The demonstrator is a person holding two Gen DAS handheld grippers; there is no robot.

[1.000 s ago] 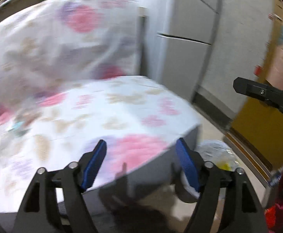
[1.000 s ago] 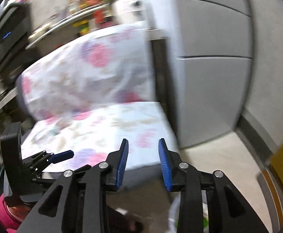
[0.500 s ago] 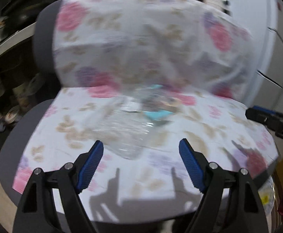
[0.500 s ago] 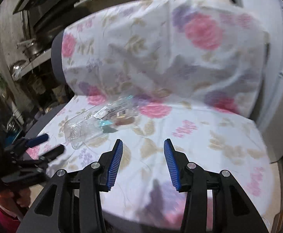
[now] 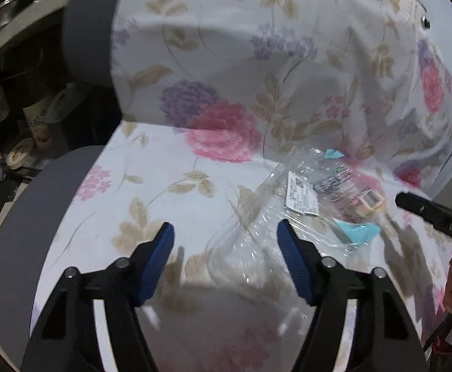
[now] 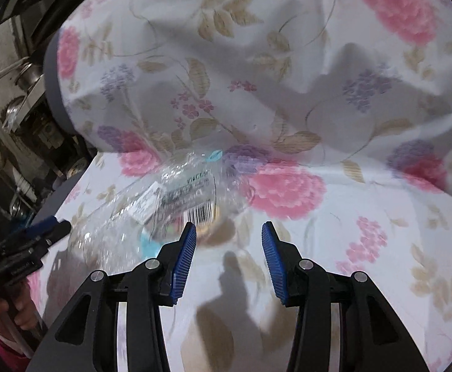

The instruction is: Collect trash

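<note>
The left gripper [image 5: 226, 238] jaws, just closing some, and right gripper [image 6: 229, 235] jaws gape empty above the clear plastic wrapper [image 5: 291, 214] on the flowery chair [image 5: 170, 186].

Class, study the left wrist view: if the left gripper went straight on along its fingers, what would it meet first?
Probably the clear plastic wrapper lying on the flowered seat cover; the left gripper is open and empty, though depth is uncertain.

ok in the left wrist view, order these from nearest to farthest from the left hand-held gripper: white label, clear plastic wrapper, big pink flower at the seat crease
From the left hand-held gripper:
1. clear plastic wrapper: its near edge lies between the open fingers, on the right.
2. white label: further up on the wrapper, to the right.
3. big pink flower: farthest, at the crease below the floral cover's backrest.
</note>
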